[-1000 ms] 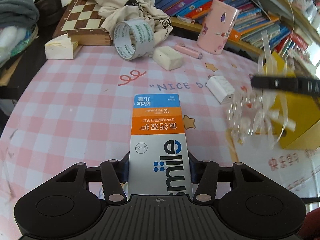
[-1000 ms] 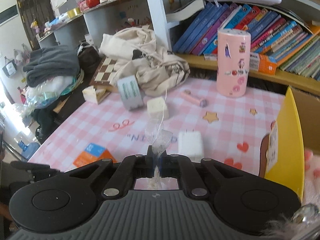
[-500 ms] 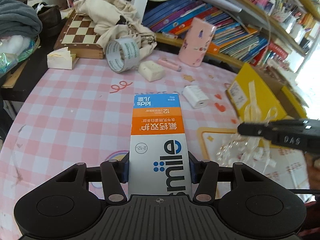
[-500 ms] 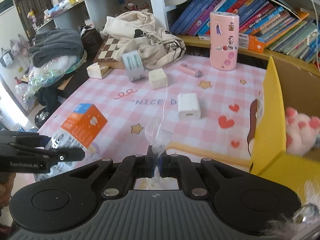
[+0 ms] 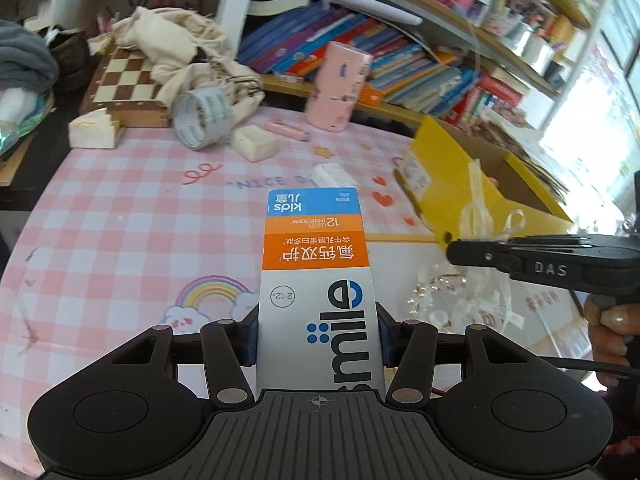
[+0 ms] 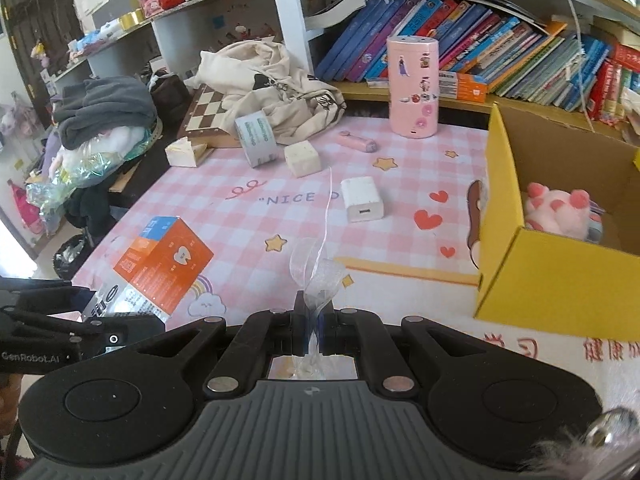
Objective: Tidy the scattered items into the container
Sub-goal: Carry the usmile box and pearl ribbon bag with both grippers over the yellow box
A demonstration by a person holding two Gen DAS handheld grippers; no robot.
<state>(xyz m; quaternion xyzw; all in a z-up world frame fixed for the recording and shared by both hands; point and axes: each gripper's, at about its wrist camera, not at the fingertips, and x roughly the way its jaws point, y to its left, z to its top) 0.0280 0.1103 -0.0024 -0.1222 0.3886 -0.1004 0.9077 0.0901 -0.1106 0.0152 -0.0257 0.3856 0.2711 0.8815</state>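
My left gripper [image 5: 318, 338] is shut on a blue, orange and white toothpaste box [image 5: 316, 264] and holds it above the pink checked table; the box also shows in the right wrist view [image 6: 160, 268]. My right gripper [image 6: 312, 328] is shut on a clear ribbon bow with beads [image 6: 316, 268], seen hanging under it in the left wrist view [image 5: 472, 280]. The yellow cardboard box [image 6: 556, 280] stands at the right with a pink plush toy [image 6: 556, 212] inside.
On the table lie a white charger [image 6: 362, 198], a cream block [image 6: 302, 158], a tape roll [image 6: 256, 140], a pink tube [image 6: 356, 142] and a pink cylinder [image 6: 412, 86]. A chessboard [image 6: 208, 114], a cloth bag and bookshelves stand behind.
Both grippers rose and pulled back from the table with their loads. The right gripper moved toward the yellow box, whose inside now shows. The toothpaste box is higher above the table.
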